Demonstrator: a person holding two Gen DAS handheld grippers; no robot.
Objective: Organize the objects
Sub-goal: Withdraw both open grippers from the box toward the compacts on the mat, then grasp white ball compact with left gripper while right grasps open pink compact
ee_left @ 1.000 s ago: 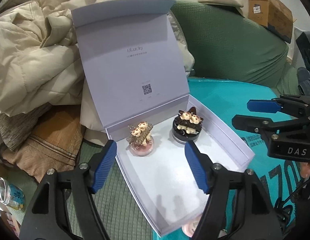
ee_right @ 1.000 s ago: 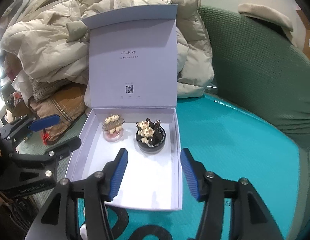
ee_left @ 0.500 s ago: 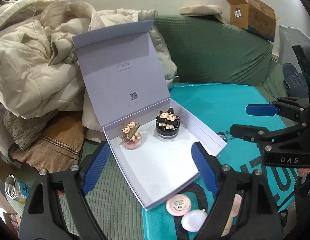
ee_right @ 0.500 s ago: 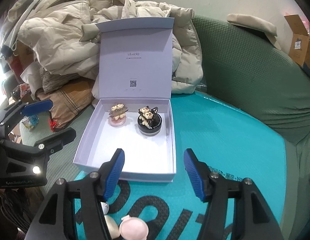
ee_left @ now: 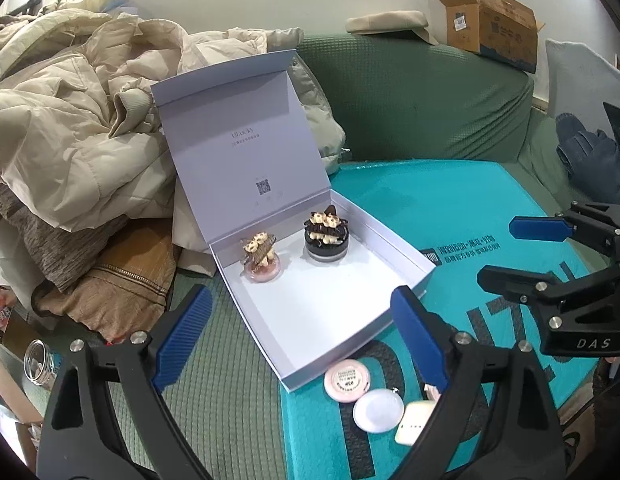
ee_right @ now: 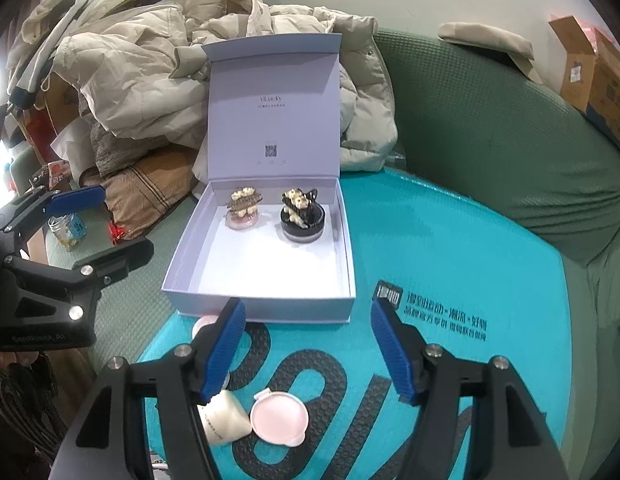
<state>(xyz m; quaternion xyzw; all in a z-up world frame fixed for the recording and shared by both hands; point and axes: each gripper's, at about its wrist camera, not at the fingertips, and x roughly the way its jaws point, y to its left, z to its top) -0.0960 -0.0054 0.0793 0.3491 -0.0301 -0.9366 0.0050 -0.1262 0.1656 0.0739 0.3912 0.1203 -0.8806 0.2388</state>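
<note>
A white gift box [ee_left: 391,245] [ee_right: 266,308] stands with its lid up on a teal mat. Inside at the back sit a pink bear-topped jar [ee_left: 260,259] [ee_right: 242,209] and a black bear-topped jar [ee_left: 325,237] [ee_right: 302,220]. In front of the box lie a pink round compact [ee_left: 347,380], a white round case [ee_left: 377,406] [ee_right: 280,416] and a cream tube [ee_left: 415,422] [ee_right: 224,420]. My left gripper [ee_left: 300,294] [ee_right: 126,220] hovers short of the box, jaws opening, nothing between them. My right gripper [ee_right: 306,308] [ee_left: 497,252] does likewise.
A heap of beige coats [ee_left: 70,128] and folded fabric lies left of the box. A green sofa back [ee_left: 421,96] rises behind, with a cardboard carton [ee_left: 485,24] on top. A glass jar [ee_left: 40,362] stands at the lower left. The teal mat [ee_right: 449,240] stretches to the right.
Both grippers have drawn back from the box and their jaws have widened. The small cases in front of the box have come into view.
</note>
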